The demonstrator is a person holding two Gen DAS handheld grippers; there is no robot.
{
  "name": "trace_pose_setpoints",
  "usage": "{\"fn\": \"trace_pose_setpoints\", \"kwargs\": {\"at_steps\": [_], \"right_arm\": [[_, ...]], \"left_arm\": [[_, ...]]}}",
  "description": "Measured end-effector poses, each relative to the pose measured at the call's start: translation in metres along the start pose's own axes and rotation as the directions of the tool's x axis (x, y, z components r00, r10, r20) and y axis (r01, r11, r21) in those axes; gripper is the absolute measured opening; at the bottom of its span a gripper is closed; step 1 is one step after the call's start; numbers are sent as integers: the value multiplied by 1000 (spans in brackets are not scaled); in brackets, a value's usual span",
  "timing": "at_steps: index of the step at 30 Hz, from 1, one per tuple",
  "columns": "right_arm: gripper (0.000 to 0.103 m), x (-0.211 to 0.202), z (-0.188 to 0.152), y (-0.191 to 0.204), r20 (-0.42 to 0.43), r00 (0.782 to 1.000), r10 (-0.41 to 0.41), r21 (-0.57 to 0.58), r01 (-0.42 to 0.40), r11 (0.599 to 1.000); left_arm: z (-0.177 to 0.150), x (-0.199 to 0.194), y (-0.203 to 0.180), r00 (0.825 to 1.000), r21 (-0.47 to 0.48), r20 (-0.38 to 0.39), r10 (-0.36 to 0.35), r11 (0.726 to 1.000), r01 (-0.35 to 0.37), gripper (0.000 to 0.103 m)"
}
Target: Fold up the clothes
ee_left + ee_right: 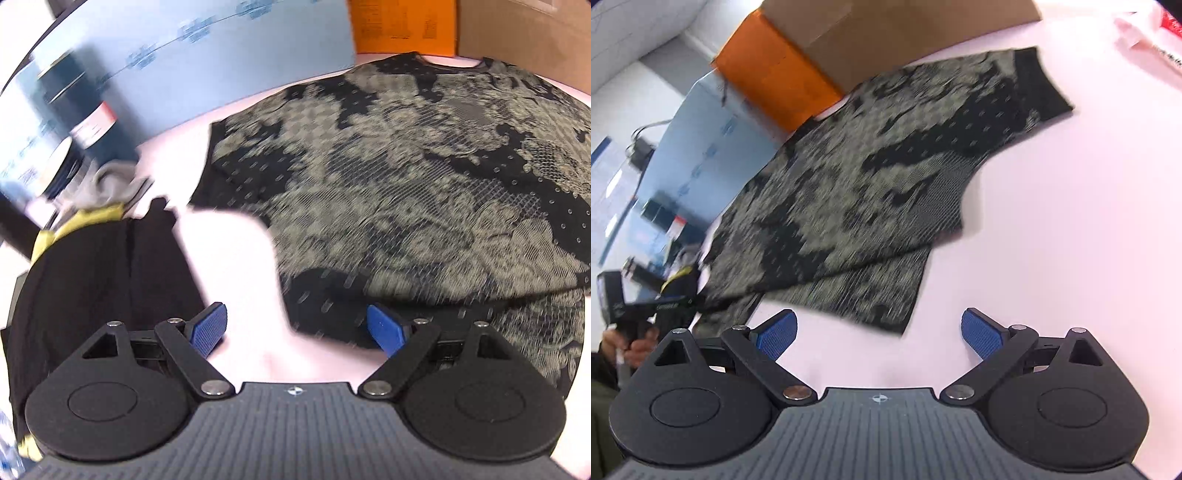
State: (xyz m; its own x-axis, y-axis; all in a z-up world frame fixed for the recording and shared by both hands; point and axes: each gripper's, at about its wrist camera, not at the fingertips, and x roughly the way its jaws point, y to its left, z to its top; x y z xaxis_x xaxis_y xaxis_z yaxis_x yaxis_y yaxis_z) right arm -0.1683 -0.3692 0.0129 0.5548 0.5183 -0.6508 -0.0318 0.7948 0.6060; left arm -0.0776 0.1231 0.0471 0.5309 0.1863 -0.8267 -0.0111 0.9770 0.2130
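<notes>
A black T-shirt with a beige pattern [406, 177] lies flat on the pale table [240, 236], neck towards the boxes. Its lower part is doubled, one layer lying over another [857, 295]. My left gripper [297, 328] is open just before the shirt's near edge, its right blue pad [384, 328] over the fabric and nothing between the jaws. In the right wrist view the shirt [868, 184] stretches away to the upper left. My right gripper [879, 332] is open over bare table, close to the hem corner, and holds nothing.
A heap of black [103, 277], yellow and grey clothes lies left of the shirt. An orange box [775, 74] and a cardboard box [886, 33] stand behind the neck, with a blue panel [184, 55] at the back left. A hand [635, 347] shows at the far left.
</notes>
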Motion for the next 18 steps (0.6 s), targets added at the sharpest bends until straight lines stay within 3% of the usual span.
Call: {"fn": "trace_pose_setpoints", "kwargs": {"at_steps": [3, 7, 10, 14, 16, 18], "right_arm": [[103, 3, -1, -2, 3, 999, 39, 2, -39, 999], [103, 12, 1, -3, 29, 996, 82, -21, -82, 996], [103, 20, 2, -4, 66, 990, 121, -30, -119, 992], [103, 29, 3, -7, 123, 978, 169, -42, -165, 985], [103, 32, 3, -3, 123, 979, 160, -69, -153, 986], [96, 34, 4, 4, 113, 987, 118, -102, -107, 989]], "left_arm": [[-21, -15, 10, 998, -37, 30, -51, 998, 52, 82], [-54, -39, -5, 986, 21, 77, -147, 989, 146, 82], [-70, -45, -24, 988, 37, 63, -144, 989, 142, 84], [-75, -36, -44, 996, -12, 24, -82, 997, 83, 84], [-76, -32, -50, 998, -25, 13, -60, 998, 60, 84], [-75, -30, -51, 998, -11, 17, -57, 998, 57, 84]]}}
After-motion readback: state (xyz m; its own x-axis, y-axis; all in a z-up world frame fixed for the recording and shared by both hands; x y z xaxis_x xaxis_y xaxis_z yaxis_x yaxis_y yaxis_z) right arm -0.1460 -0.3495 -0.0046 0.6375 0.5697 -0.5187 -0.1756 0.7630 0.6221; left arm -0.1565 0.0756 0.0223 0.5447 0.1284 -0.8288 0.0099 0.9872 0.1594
